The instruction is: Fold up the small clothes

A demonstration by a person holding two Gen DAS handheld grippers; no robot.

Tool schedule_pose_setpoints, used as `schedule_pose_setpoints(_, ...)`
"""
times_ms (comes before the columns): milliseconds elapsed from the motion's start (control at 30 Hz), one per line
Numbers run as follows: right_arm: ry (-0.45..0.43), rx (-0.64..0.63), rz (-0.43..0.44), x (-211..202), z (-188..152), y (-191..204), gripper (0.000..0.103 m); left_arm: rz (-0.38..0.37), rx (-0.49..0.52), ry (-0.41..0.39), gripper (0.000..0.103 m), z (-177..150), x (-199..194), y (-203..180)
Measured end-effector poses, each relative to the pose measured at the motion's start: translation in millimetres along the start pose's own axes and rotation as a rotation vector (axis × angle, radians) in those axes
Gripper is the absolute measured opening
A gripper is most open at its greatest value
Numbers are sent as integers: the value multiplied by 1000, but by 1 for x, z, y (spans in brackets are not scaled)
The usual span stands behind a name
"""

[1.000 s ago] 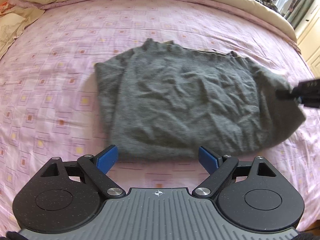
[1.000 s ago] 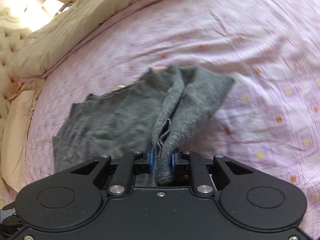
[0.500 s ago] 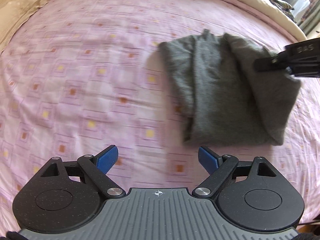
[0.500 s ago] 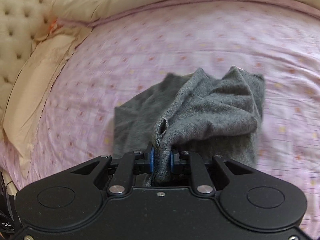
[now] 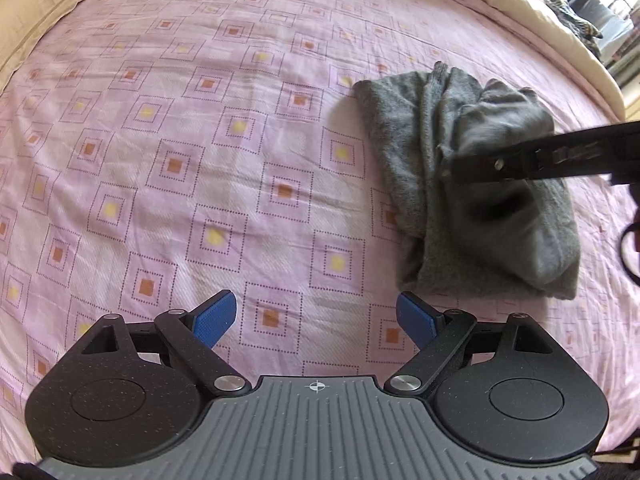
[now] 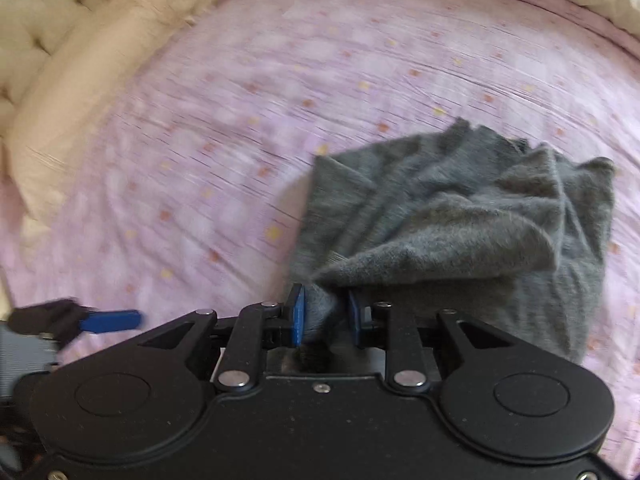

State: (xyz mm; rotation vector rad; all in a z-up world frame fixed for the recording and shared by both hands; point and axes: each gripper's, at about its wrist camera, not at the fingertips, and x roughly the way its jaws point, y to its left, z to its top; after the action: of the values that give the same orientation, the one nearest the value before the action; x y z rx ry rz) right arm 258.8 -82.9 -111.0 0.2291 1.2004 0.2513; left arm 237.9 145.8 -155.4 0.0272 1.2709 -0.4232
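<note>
A grey knit sweater (image 5: 472, 216) lies half folded on the pink patterned bedsheet (image 5: 200, 152), right of centre in the left wrist view. My right gripper (image 6: 325, 316) is shut on a bunched edge of the sweater (image 6: 460, 232), which drapes away to the right. In the left wrist view the right gripper (image 5: 450, 168) reaches in from the right, over the sweater. My left gripper (image 5: 316, 320) is open over bare sheet, left of the sweater's near corner. One of its blue fingers (image 6: 110, 320) shows at the left edge of the right wrist view.
A cream pillow (image 6: 80, 92) and a tufted headboard (image 6: 44, 12) border the bed. A cream duvet (image 5: 540, 20) lies along the far edge, with dark clothing (image 5: 580, 24) beyond it. Bare sheet spreads left of the sweater.
The right gripper carried the sweater's edge across, folding the spread garment into a narrower bundle. The left gripper swung left, so the sweater now sits to its right.
</note>
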Motion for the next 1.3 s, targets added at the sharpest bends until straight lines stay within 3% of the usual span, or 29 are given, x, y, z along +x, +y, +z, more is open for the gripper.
schedule_pose_setpoints(100, -95, 38, 97, -23, -7, -5, 38, -7, 16, -1, 87, 4, 0, -2)
schedule_pose_setpoints(300, -174, 136, -14, -50, -35, -27, 43, -24, 28, -28, 87, 27, -6, -4)
schedule_pose_setpoints(500, -178, 163, -117, -59, -70, -45, 44, -96, 69, -82, 87, 66, -11, -17)
schedule_pose_setpoints(567, -170, 119, -142, -60, -79, -40, 52, -126, 81, -86, 87, 80, -6, -24)
schedule_pose_setpoints(700, -171, 8, -169, -57, -90, -21, 56, -162, 98, -85, 87, 104, 6, -40)
schedule_pose_setpoints(800, -193, -106, -199, -50, -93, 0, 69, -166, 92, -80, 87, 119, 11, -45)
schedule_pose_setpoints(1000, -217, -416, -299, -26, -95, 45, 79, -184, 42, -48, 88, 135, 19, -40)
schedule_pose_setpoints(1133, -207, -587, -368, -8, -97, 63, 79, -192, 16, -16, 88, 137, 25, -35)
schedule_pose_setpoints(1200, -172, -622, -376, 2, -97, 64, 76, -204, 8, -1, 88, 137, 29, -35)
schedule_pose_setpoints(1233, -158, -619, -369, 5, -97, 62, 65, -212, 4, 8, 88, 137, 32, -35)
schedule_pose_setpoints(1300, -124, -562, -342, 7, -92, 54, 33, -223, 0, 22, 88, 138, 40, -37)
